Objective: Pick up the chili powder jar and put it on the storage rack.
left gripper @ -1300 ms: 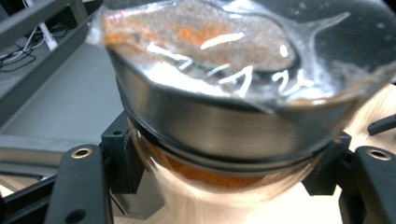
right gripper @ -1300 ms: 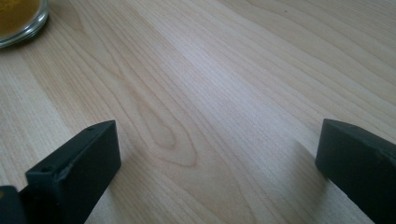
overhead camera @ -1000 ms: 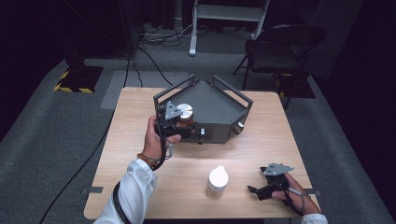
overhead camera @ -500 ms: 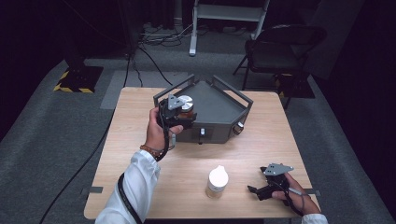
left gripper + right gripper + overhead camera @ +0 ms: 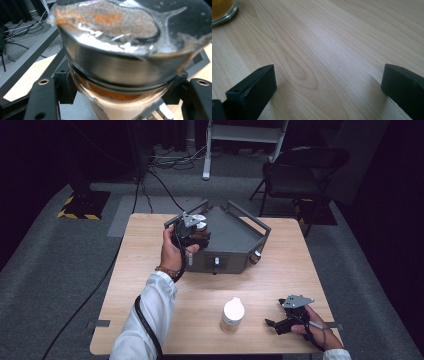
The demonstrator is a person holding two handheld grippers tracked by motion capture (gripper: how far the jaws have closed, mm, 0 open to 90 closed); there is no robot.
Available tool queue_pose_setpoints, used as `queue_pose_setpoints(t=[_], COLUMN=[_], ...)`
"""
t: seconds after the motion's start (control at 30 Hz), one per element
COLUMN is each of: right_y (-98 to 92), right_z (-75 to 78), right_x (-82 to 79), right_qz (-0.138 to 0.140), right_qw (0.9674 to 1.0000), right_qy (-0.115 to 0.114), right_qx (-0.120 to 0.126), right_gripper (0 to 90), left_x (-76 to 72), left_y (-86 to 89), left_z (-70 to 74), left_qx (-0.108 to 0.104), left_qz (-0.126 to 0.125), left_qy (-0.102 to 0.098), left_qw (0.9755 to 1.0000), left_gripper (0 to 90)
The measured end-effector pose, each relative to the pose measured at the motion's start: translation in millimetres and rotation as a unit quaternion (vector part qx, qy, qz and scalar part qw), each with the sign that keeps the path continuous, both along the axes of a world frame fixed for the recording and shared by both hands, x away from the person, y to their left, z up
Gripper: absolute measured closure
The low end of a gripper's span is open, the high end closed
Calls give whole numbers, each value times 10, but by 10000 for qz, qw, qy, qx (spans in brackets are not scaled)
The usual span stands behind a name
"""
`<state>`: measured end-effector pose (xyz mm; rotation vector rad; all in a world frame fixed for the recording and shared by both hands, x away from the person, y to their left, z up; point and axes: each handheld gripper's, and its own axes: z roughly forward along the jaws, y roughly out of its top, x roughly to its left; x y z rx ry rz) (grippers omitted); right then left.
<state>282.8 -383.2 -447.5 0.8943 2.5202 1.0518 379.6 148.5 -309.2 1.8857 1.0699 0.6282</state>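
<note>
My left gripper (image 5: 191,233) is shut on a glass jar (image 5: 198,221) with a steel-banded lid, held over the left corner of a grey angular box (image 5: 235,237) at the table's far side. In the left gripper view the jar (image 5: 117,67) holds orange-brown powder, and the black jaws of the left gripper (image 5: 120,100) press on the glass just under the lid band. My right gripper (image 5: 275,324) rests on the table near the front right, open. In the right gripper view its gripper (image 5: 329,85) has only bare wood between the jaws.
A small white-capped bottle (image 5: 232,315) stands at the table's front middle, left of the right gripper. A glass base (image 5: 222,10) with amber contents sits at the top left of the right gripper view. The box has raised bar handles (image 5: 250,217). A chair (image 5: 300,170) stands beyond the wooden table (image 5: 150,250).
My left hand has carried the jar away from the person and slightly right, from in front of the box's left corner to over it. The right gripper has not moved.
</note>
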Motion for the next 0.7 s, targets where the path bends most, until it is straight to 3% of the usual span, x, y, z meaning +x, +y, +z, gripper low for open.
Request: queue_pose_setpoints(t=[0.13,0.7], right_y=[0,0], right_z=[0,-1], right_x=[0,0], right_qz=[0,1], right_qw=[10000,10000], right_qy=[0,-3], right_qx=[0,0], right_gripper=[0,0], left_x=[77,204], left_y=[-62,-98], left_z=[-16,-180], left_qx=[140,72], left_qz=[36,156], left_qy=[49,216], left_qw=[9999,9996], left_gripper=[300,299])
